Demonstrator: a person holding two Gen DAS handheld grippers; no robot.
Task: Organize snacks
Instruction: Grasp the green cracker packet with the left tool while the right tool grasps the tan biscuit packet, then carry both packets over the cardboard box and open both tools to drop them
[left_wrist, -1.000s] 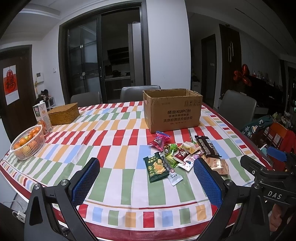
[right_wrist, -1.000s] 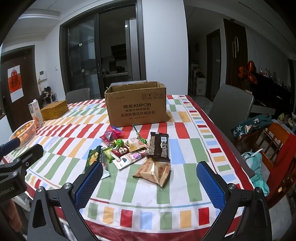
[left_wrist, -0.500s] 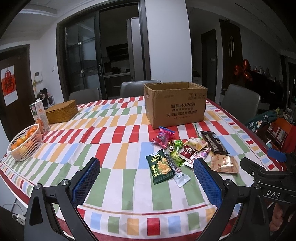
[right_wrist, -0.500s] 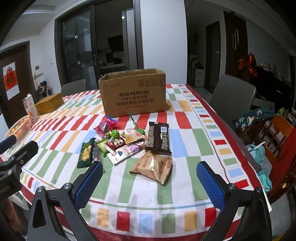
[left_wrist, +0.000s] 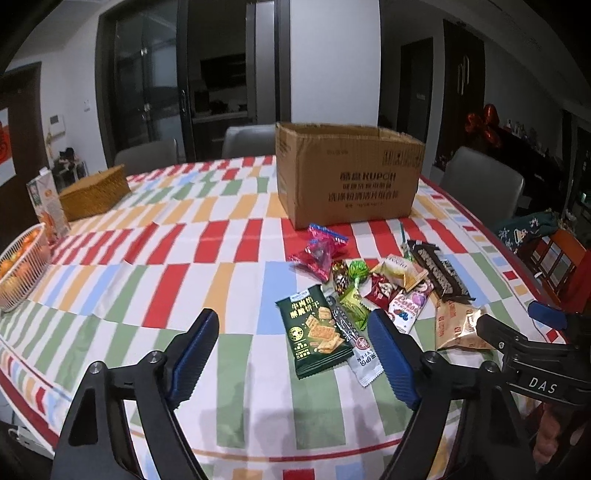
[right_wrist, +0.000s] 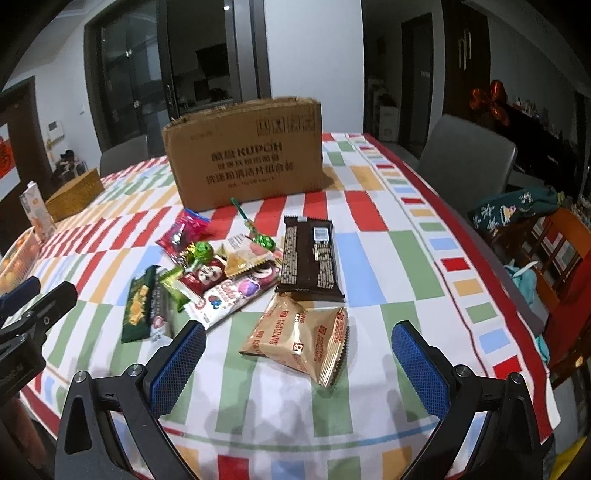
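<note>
Checked tablecloth, crinkly foil snacks, boxy cardboard carton, both tongs spread.

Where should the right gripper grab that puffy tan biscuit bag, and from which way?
Probably the puffy tan biscuit bag is best pinched across its plump middle, coming straight down from above. It lies flat on the striped tablecloth, apart from the other snacks, directly ahead between the open right gripper's blue pads. The flat crimped end seams look thin and could slip.

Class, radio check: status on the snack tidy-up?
Both grippers open, holding nothing. Snacks loose on table, box behind them. Nothing blocking.
</note>
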